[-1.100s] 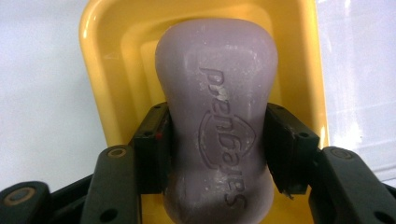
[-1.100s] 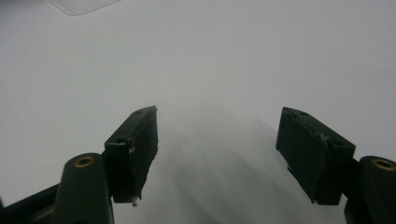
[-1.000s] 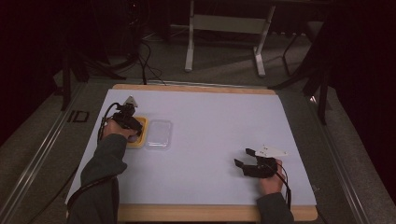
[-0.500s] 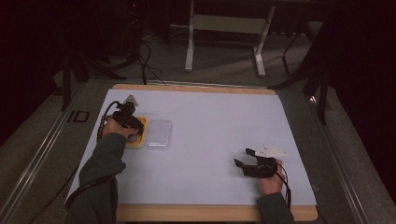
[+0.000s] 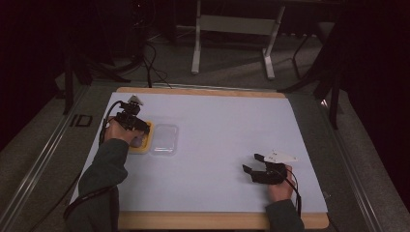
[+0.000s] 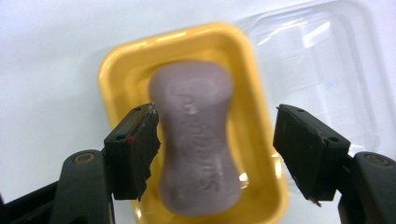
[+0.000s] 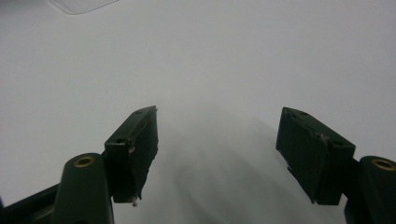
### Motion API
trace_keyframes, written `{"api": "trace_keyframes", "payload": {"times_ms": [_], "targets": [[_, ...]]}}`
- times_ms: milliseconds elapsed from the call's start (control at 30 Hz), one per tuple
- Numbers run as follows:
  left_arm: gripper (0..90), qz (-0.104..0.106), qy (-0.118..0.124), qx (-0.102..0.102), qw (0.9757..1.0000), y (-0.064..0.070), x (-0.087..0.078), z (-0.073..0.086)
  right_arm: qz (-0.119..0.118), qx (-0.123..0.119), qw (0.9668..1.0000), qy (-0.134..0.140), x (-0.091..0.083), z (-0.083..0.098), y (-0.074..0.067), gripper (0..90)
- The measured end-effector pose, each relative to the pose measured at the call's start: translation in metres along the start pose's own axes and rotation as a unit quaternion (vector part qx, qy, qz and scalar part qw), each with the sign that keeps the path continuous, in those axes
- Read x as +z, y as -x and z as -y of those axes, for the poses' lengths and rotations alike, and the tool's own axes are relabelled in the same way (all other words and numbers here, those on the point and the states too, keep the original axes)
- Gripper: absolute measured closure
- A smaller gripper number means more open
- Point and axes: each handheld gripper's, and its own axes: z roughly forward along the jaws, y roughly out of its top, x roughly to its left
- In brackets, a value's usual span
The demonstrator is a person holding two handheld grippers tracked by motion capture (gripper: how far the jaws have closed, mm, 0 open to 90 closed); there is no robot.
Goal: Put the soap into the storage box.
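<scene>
A pale purple bar of soap (image 6: 196, 140) lies lengthwise in a yellow tray (image 6: 121, 74) at the left of the white table. My left gripper (image 6: 215, 112) hangs just above it. Its jaws have just been opening and now stand wide on either side of the soap, with the pads clear of it. In the high view the left gripper (image 5: 141, 129) is over the yellow tray (image 5: 140, 148). My right gripper (image 5: 250, 162) rests near the front right of the table. It is open, with only bare tabletop between its jaws (image 7: 219, 114).
A clear plastic lid (image 5: 164, 139) lies flat right beside the yellow tray, and the same lid (image 6: 322, 60) is to the right of the tray in the left gripper view. The white table surface (image 5: 227, 125) has a wooden edge. Metal stand legs (image 5: 232, 43) are on the floor beyond.
The left gripper has lifted slightly above the yellow tray. The right hand has stayed where it was.
</scene>
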Motion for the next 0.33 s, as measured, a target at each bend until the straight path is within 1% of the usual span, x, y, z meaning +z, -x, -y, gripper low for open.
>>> {"api": "trace_keyframes", "payload": {"times_ms": [67,133,200,233,267,333], "targets": [[31.8,0.001,0.014,0.009,0.9999,0.004,-0.003,0.001,0.0,-0.001,1.0,0.0,0.0,0.0,0.0,28.9],[31.9,0.008,0.026,0.018,0.9995,0.008,-0.005,0.003,0.0,-0.001,1.0,0.0,0.0,0.0,0.0,28.9],[31.8,0.008,0.035,0.03,0.9989,0.012,-0.006,0.005,0.0,-0.001,1.0,-0.001,0.0,0.0,0.0,28.9],[31.9,0.009,0.041,0.033,0.9986,0.015,-0.007,0.007,0.0,-0.001,1.0,-0.001,0.0,0.0,0.0,28.9],[32.0,0.013,0.049,0.041,0.9979,0.018,-0.008,0.008,0.0,-0.001,1.0,-0.001,0.0,0.0,0.0,28.9],[32.3,0.013,0.062,0.052,0.9966,0.024,-0.009,0.012,0.0,0.0,1.0,-0.001,0.0,0.0,0.0,28.9]]}}
